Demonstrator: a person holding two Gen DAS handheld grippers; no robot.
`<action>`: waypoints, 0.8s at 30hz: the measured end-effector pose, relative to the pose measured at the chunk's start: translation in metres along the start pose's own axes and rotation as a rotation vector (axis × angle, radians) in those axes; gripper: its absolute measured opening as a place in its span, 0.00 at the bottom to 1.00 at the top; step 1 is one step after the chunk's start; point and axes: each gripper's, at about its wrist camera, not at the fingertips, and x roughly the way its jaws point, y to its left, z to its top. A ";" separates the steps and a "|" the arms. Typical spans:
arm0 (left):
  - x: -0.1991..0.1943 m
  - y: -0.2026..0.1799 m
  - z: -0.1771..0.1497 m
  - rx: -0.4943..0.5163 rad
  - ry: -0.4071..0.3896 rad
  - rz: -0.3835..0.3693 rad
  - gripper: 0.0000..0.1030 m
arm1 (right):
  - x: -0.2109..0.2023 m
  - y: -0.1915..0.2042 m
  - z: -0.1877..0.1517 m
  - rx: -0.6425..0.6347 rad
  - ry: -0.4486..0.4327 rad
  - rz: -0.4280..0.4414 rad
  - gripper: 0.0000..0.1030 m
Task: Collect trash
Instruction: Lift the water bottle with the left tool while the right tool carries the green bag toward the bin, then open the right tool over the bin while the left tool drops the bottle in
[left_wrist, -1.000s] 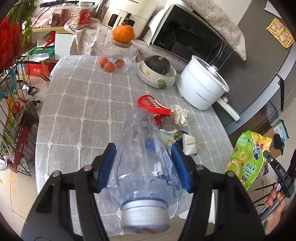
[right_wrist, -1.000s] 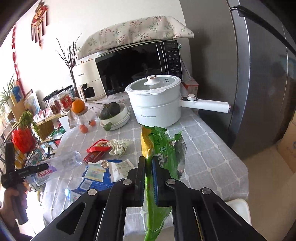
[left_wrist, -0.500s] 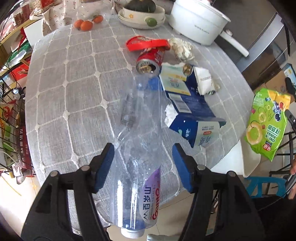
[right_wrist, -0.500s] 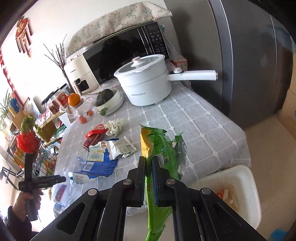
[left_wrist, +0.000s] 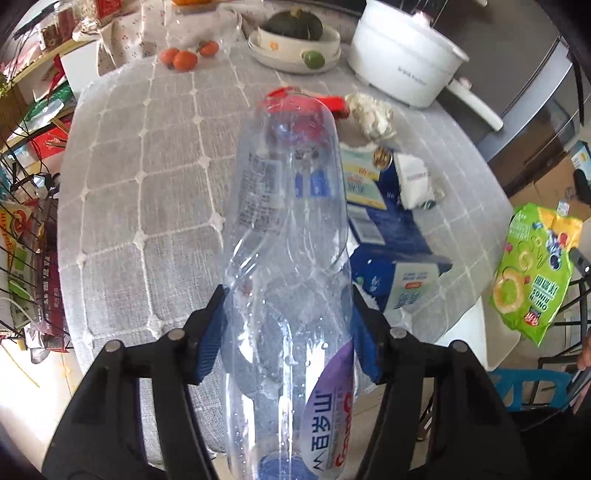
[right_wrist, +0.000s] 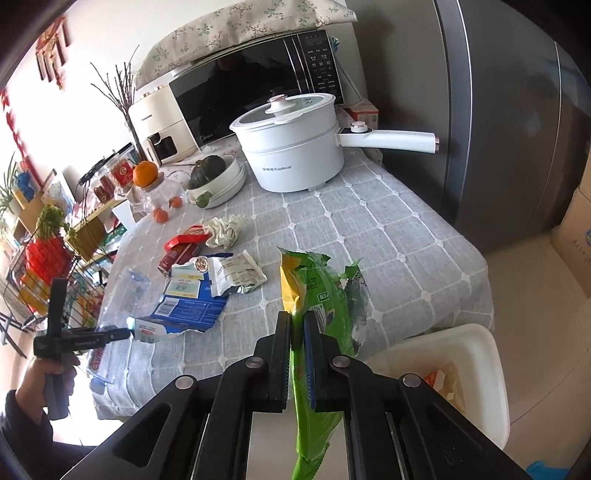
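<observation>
Your left claw (left_wrist: 286, 328) is closing, pads against the clear bottle (left_wrist: 288, 258) mid-frame; your right claw (right_wrist: 297, 354) is clamped tight on the green snack bag (right_wrist: 317, 295).

i see a grey checked worktop (right_wrist: 369, 229) against a white wall (right_wrist: 88, 55), a dark fridge (right_wrist: 498, 110) to its right, pale floor (right_wrist: 535, 314), bright daylight.
</observation>
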 end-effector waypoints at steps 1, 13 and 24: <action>-0.011 0.000 0.000 -0.013 -0.030 -0.014 0.61 | -0.003 -0.001 0.000 0.004 -0.001 0.001 0.08; -0.042 -0.109 -0.003 0.110 -0.118 -0.327 0.61 | -0.032 -0.042 -0.011 0.086 0.005 -0.060 0.08; 0.005 -0.230 -0.027 0.304 -0.018 -0.433 0.61 | -0.039 -0.107 -0.043 0.179 0.068 -0.186 0.08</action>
